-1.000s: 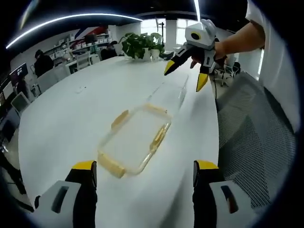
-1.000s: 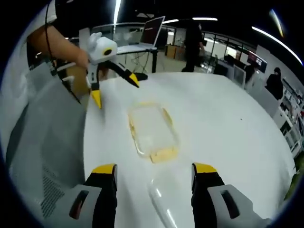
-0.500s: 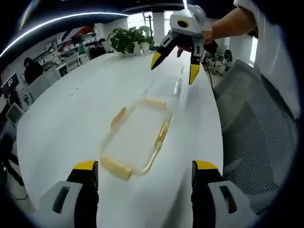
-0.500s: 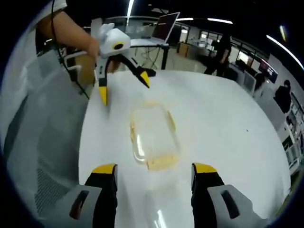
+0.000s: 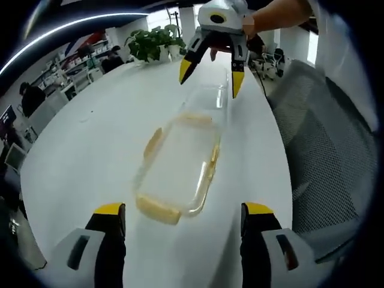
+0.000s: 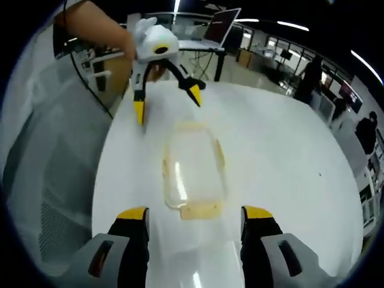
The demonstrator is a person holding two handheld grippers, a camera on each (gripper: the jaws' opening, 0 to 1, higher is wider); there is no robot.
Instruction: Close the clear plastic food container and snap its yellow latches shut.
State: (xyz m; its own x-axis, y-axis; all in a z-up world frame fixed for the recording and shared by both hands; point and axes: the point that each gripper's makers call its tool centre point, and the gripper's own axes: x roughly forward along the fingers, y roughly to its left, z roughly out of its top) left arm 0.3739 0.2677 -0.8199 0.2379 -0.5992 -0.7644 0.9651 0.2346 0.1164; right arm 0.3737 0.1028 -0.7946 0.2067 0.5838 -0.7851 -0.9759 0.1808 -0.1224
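Observation:
A clear rectangular container part (image 5: 179,163) with yellow latches (image 5: 158,210) on its edges lies flat on the white table (image 5: 90,138). Past its far end lies a second clear plastic part (image 5: 214,99) without yellow; I cannot tell which is lid and which is base. My right gripper (image 5: 210,78) hangs open above that second part, held by a hand. My left gripper (image 5: 183,211) is open just short of the near latch. In the right gripper view the latched part (image 6: 193,171) lies between my open right gripper (image 6: 195,215) and the open left gripper (image 6: 167,105).
A grey mesh chair (image 5: 324,156) stands against the table's right edge. Potted plants (image 5: 153,42) sit at the table's far end. A laptop (image 6: 225,25) stands on a desk behind the left gripper. People and desks fill the background.
Both grippers have drawn closer to the container from opposite ends. The right gripper has come down over the plain clear part. Both stay open; the container parts have not moved.

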